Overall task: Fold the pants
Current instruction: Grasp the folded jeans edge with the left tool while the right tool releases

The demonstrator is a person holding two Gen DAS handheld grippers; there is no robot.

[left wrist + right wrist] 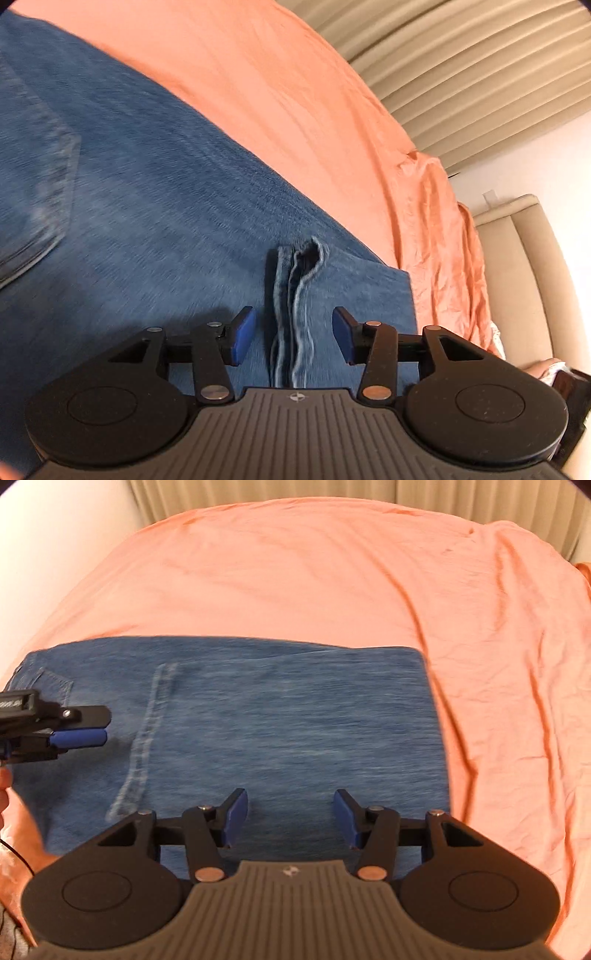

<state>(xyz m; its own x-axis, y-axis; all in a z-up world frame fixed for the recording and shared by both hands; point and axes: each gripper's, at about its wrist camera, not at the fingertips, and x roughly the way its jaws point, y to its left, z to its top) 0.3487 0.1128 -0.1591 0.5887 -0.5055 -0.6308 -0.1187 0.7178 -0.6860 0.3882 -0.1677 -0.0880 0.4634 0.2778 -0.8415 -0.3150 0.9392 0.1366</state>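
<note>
Blue jeans lie folded into a flat rectangle on the orange sheet. A back pocket shows at the left. A bunched strip of hem edges stands up from the denim. My left gripper is open, with that strip running between its blue pads and clear of both. In the right wrist view the left gripper reaches in from the left edge over the pocket end. My right gripper hovers open above the near edge of the jeans, nothing between its pads.
The orange sheet covers the bed and is wrinkled toward the right. Beige pleated curtains hang behind, and a padded headboard stands at the right. A person's hand and a thin black cable show at the left edge.
</note>
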